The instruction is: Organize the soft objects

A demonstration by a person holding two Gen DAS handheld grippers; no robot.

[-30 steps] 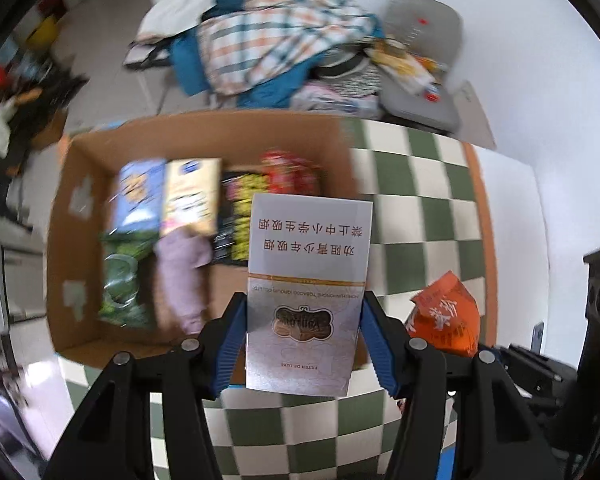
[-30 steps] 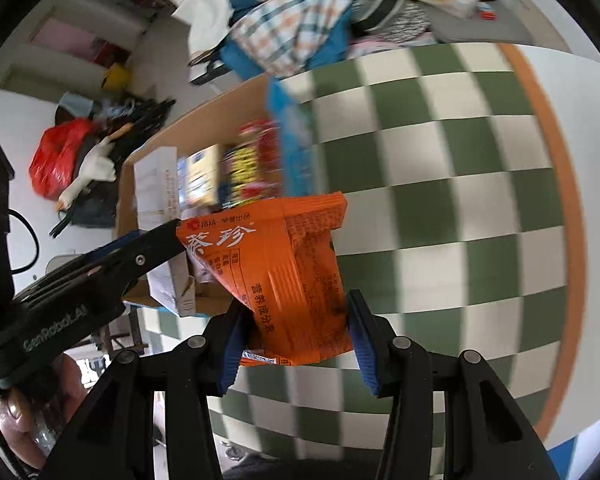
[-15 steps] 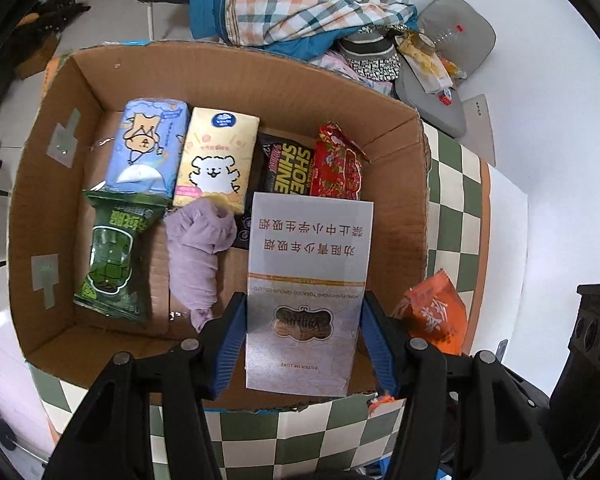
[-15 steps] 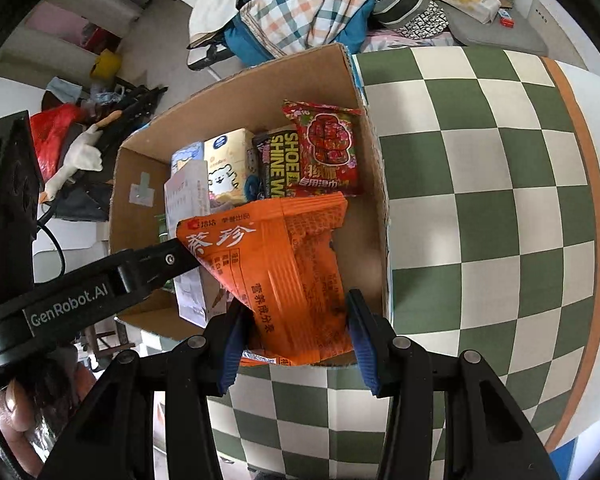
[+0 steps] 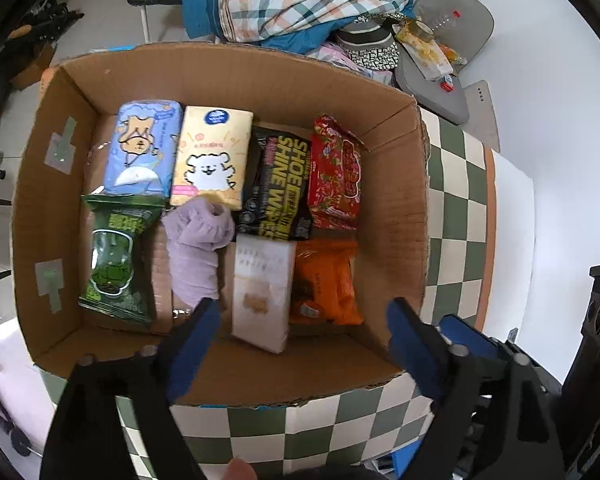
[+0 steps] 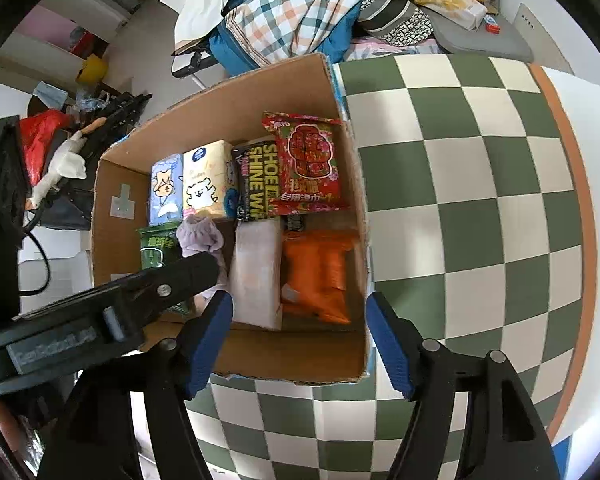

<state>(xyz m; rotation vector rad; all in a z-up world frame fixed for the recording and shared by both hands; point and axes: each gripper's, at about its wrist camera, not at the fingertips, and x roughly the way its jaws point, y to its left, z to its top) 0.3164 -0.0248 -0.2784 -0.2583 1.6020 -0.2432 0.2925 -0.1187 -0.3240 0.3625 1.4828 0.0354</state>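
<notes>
An open cardboard box (image 5: 396,216) (image 6: 112,184) stands on the checkered table and holds several soft packs. The white pack (image 5: 262,292) (image 6: 256,272) and the orange pack (image 5: 326,280) (image 6: 318,274) lie side by side at the box's near end. My left gripper (image 5: 300,334) is open and empty above the near rim. My right gripper (image 6: 298,340) is open and empty over the same end. The left gripper's body also shows in the right wrist view (image 6: 100,312). A lilac cloth (image 5: 198,248), a green pack (image 5: 116,256), two tissue packs, a black wipes pack (image 5: 280,184) and a red pack (image 5: 334,176) lie beyond.
The green-and-white checkered table (image 6: 480,184) stretches to the right of the box, with an orange border near its edge. A heap of plaid clothes (image 5: 296,4) and grey cushions (image 5: 440,64) sit behind the box. Floor clutter lies to the left (image 6: 60,148).
Both grippers have opened. The white pack has left my left gripper and the orange pack my right; both now lie in the box's near end.
</notes>
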